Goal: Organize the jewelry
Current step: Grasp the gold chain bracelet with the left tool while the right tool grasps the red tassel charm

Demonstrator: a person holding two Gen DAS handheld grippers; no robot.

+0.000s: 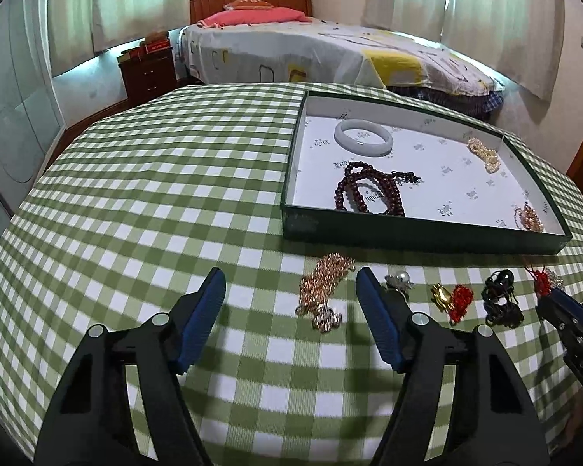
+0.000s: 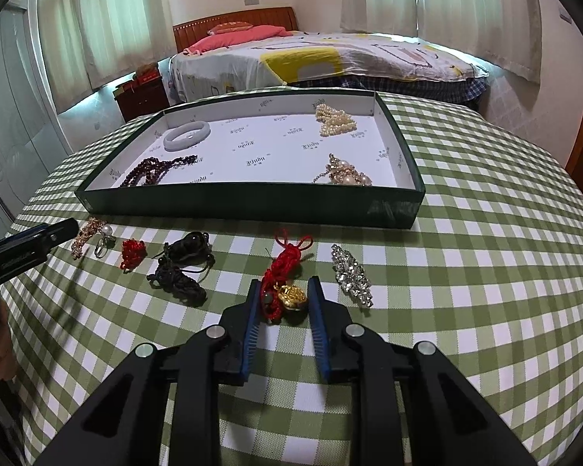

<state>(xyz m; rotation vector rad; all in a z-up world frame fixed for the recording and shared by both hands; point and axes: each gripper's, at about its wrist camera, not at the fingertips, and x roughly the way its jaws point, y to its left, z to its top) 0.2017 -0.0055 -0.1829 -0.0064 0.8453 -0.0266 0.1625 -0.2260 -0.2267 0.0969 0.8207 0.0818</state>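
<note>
On the checked cloth (image 1: 136, 202), left wrist view: left gripper (image 1: 289, 291) jaws apart, empty, gold chain (image 1: 322, 291) lying between them, nearer the right finger; tray (image 1: 419, 239) beyond holds bangle (image 1: 363, 136), dark beads (image 1: 363, 192) | right wrist view: right gripper (image 2: 284, 297) clamped on red-cord gold charm (image 2: 287, 291); brooch (image 2: 351, 273) just right

tray (image 2: 252, 204): 4 pieces | cloth (image 2: 466, 272): perhaps 6 loose pieces
</note>
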